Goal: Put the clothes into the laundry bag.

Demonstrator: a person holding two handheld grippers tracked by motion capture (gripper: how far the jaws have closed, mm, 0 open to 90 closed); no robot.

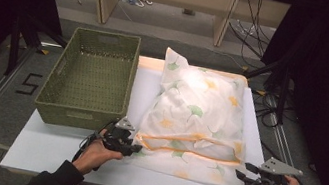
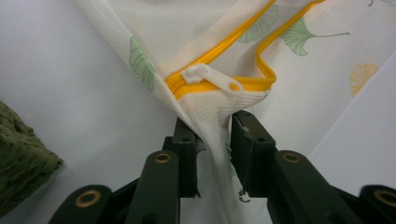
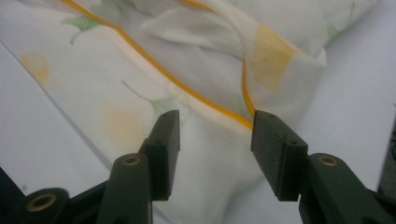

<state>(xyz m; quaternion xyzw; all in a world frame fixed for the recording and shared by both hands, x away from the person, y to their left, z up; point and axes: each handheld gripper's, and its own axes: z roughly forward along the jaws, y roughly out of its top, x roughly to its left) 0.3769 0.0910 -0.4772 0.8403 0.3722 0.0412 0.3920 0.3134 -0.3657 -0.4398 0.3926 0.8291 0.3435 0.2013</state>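
Risking loss of the white ginkgo-print mesh zip bag [image 1: 195,123] at six o'clock, left gripper [image 2: 214,140] jaws parted around its corner, right gripper [image 3: 215,140] jaws apart, gripping nothing.

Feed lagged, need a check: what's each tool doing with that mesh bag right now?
Left tool: jaws slightly apart, corner of the mesh bag between them, below the zipper pull; grip uncertain.
Right tool: open, holding nothing, the bag's other near corner ahead.
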